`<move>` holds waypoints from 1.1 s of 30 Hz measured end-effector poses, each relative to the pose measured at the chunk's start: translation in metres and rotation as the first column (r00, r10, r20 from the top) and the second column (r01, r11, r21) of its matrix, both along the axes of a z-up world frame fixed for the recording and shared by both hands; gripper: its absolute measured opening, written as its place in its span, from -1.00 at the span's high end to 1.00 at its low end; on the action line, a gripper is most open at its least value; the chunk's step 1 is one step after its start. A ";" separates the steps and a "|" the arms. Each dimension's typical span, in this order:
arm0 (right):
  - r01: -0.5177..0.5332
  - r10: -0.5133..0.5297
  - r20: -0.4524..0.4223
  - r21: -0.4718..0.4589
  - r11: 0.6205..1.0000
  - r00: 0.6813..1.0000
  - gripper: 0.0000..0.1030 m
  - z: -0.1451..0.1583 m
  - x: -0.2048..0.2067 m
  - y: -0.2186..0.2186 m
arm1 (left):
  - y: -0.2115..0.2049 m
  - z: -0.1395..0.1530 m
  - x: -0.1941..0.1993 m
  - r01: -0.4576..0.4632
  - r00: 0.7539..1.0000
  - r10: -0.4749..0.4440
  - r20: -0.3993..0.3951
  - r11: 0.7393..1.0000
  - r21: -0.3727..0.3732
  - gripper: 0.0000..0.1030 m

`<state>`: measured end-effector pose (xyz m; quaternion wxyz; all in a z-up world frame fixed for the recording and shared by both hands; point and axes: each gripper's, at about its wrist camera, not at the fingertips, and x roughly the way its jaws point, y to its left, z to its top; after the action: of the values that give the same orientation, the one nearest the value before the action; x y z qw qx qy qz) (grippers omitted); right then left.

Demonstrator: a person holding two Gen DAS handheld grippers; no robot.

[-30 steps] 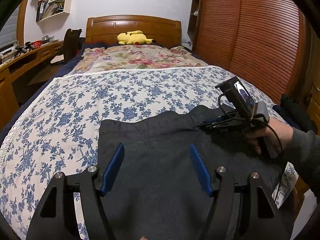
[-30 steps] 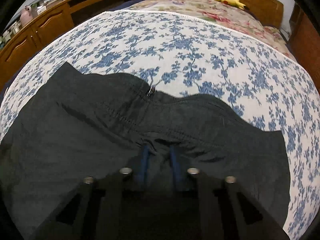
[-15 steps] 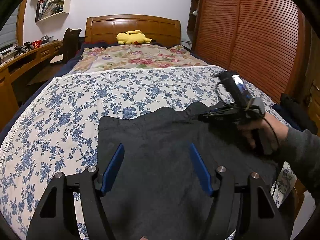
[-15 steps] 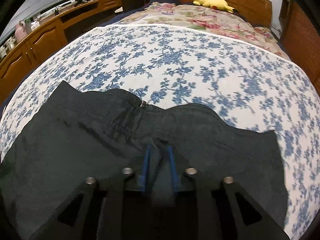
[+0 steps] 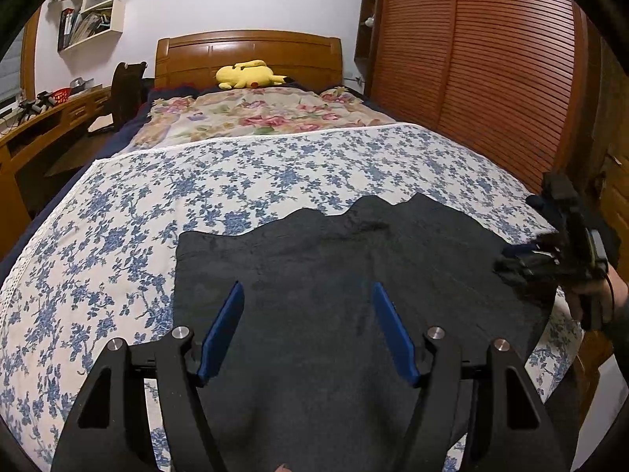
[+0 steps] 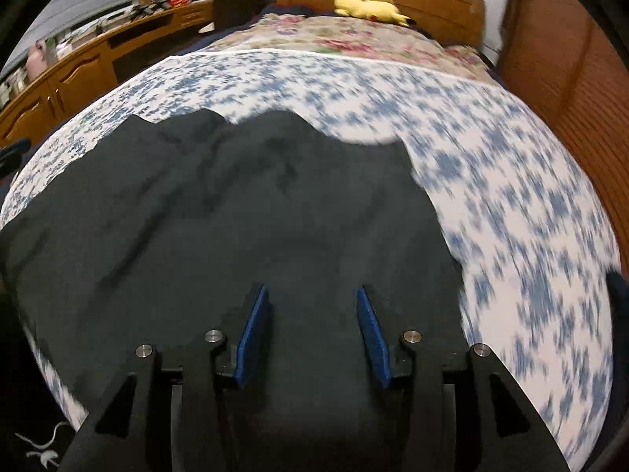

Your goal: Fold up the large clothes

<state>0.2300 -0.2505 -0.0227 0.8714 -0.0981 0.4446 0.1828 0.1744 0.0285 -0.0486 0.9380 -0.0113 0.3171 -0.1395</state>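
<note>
**Bedroom, dark garment flat on bed, both grippers holding nothing**

Bed with a blue-floral sheet (image 5: 275, 173) fills both views. Wooden headboard (image 5: 247, 55) at top centre of the left wrist view, yellow plush toy (image 5: 249, 74) just below it on a rose-print cover (image 5: 259, 116). Slatted wooden wardrobe doors (image 5: 491, 70) fill the upper right, desk (image 5: 43, 126) at the left edge.

Dark garment (image 5: 334, 275) lies spread on the sheet across the lower centre of both views; its far edge is wavy, its left edge straight.

Left gripper (image 5: 306, 330): blue pads spread wide, poised over the garment at bottom centre, nothing between them but the cloth below. Contact with the fabric not resolvable.

Right gripper (image 6: 312, 328): jaws opening, pads apart, no fabric pinched between them; garment lies beneath. Right wrist view is motion-blurred. In the left wrist view the same gripper sits at the right edge, over the garment's right-hand corner, with the person's hand (image 5: 589, 299) on its grip.
</note>
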 end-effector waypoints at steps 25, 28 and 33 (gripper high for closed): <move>0.065 -0.075 0.150 0.069 0.996 0.986 0.06 0.012 -0.059 -0.037 | 0.006 -0.043 -0.062 -0.021 0.992 0.030 -0.124 0.997 0.071 -0.34; -0.008 -0.007 0.151 0.098 0.995 0.988 0.06 0.014 -0.061 -0.008 | 0.017 -0.052 -0.066 -0.052 0.986 0.066 -0.150 0.995 0.090 -0.34; -0.150 0.133 0.130 0.139 0.979 0.983 0.06 0.005 -0.067 0.044 | 0.028 -0.068 -0.070 -0.085 0.976 0.105 -0.192 0.991 0.107 -0.35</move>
<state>0.1628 -0.2063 -0.0178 0.8862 -0.0752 0.3684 0.2708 0.1041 0.0565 -0.1164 0.9069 0.0061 0.4143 -0.0769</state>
